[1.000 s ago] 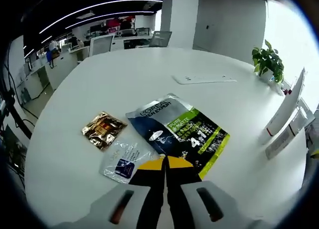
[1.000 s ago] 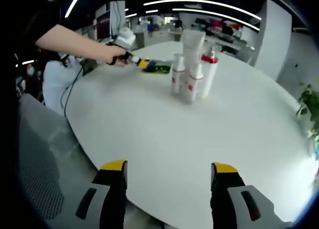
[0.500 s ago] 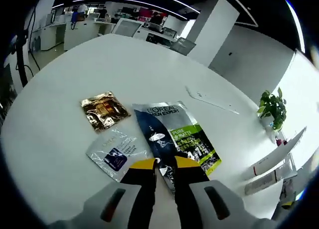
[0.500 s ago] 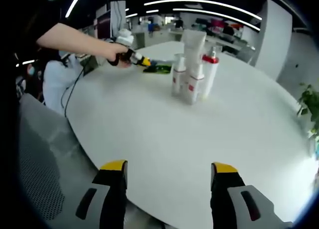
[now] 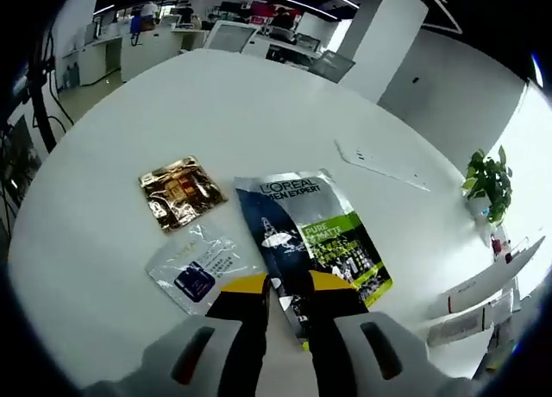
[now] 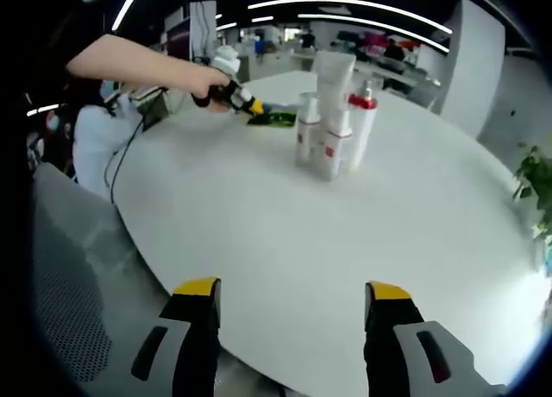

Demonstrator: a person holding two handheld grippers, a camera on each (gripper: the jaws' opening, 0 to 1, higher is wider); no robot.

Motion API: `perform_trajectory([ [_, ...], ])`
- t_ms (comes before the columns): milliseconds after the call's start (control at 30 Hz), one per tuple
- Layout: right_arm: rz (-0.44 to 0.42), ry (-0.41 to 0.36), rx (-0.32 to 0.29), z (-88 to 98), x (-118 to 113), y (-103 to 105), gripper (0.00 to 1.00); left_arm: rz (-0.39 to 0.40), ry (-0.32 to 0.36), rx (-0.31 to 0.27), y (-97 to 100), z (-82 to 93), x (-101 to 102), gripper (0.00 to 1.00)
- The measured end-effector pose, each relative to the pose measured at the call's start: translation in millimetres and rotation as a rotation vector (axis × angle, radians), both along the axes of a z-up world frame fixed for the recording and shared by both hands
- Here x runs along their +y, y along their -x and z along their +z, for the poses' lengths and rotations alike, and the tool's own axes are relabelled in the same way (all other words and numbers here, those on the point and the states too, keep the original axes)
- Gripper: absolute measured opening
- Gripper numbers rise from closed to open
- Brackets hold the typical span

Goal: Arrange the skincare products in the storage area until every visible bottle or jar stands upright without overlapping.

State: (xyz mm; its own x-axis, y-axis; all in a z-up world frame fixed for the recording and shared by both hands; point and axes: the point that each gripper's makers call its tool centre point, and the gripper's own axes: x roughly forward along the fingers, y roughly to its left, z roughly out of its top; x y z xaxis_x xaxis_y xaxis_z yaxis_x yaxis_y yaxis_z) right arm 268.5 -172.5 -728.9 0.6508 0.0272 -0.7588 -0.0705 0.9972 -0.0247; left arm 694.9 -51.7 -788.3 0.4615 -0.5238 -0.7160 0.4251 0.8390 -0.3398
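A dark blue and green L'Oreal sachet [image 5: 310,240] lies flat on the white round table [image 5: 259,112]. Left of it lie a gold sachet [image 5: 179,192] and a clear sachet with a blue label [image 5: 197,270]. My left gripper [image 5: 289,286] hovers at the L'Oreal sachet's near edge, its jaws a little apart, holding nothing. In the right gripper view, several white bottles and a tall tube [image 6: 332,112] stand upright in a tight cluster, one with a red cap [image 6: 363,103]. My right gripper [image 6: 293,290] stands wide open over the table's near edge, far from them.
A person's hand holds the left gripper [image 6: 235,95] over the green sachet [image 6: 274,117], left of the bottles. White tubes [image 5: 483,280] show at the right edge of the left gripper view. A potted plant [image 5: 488,179] and a flat white device [image 5: 379,164] sit farther back.
My left gripper's jaws have gone from shut to slightly apart, and its camera has drawn back and tilted. The right gripper has not moved.
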Motion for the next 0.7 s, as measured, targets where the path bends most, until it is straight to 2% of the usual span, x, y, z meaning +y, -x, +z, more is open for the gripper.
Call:
perform_trajectory([
  [200,-0.007,-0.006,-0.001,0.2,-0.4,0.0,0.70,0.052,0.005,0.017,-7.8,-5.9,3.3,0.11],
  [267,-0.006,-0.005,0.001,-0.3,-0.1,0.4,0.70,0.038,-0.019,0.001,-8.7,-7.4,2.9,0.07],
  [333,-0.006,-0.005,0.002,-0.5,0.0,0.5,0.70,0.042,-0.009,-0.001,-9.7,-7.7,1.8,0.06],
  [467,-0.010,-0.007,0.004,-0.8,-0.6,0.8,0.70,0.038,0.012,-0.015,-10.3,-3.5,-2.6,0.04],
  [600,-0.005,-0.008,0.007,-1.5,0.0,0.7,0.69,0.029,0.063,-0.020,-8.6,5.0,-7.4,0.04],
  [700,0.004,-0.007,0.008,-1.7,1.7,0.2,0.69,0.015,0.060,-0.030,-10.0,7.6,-7.5,0.04],
])
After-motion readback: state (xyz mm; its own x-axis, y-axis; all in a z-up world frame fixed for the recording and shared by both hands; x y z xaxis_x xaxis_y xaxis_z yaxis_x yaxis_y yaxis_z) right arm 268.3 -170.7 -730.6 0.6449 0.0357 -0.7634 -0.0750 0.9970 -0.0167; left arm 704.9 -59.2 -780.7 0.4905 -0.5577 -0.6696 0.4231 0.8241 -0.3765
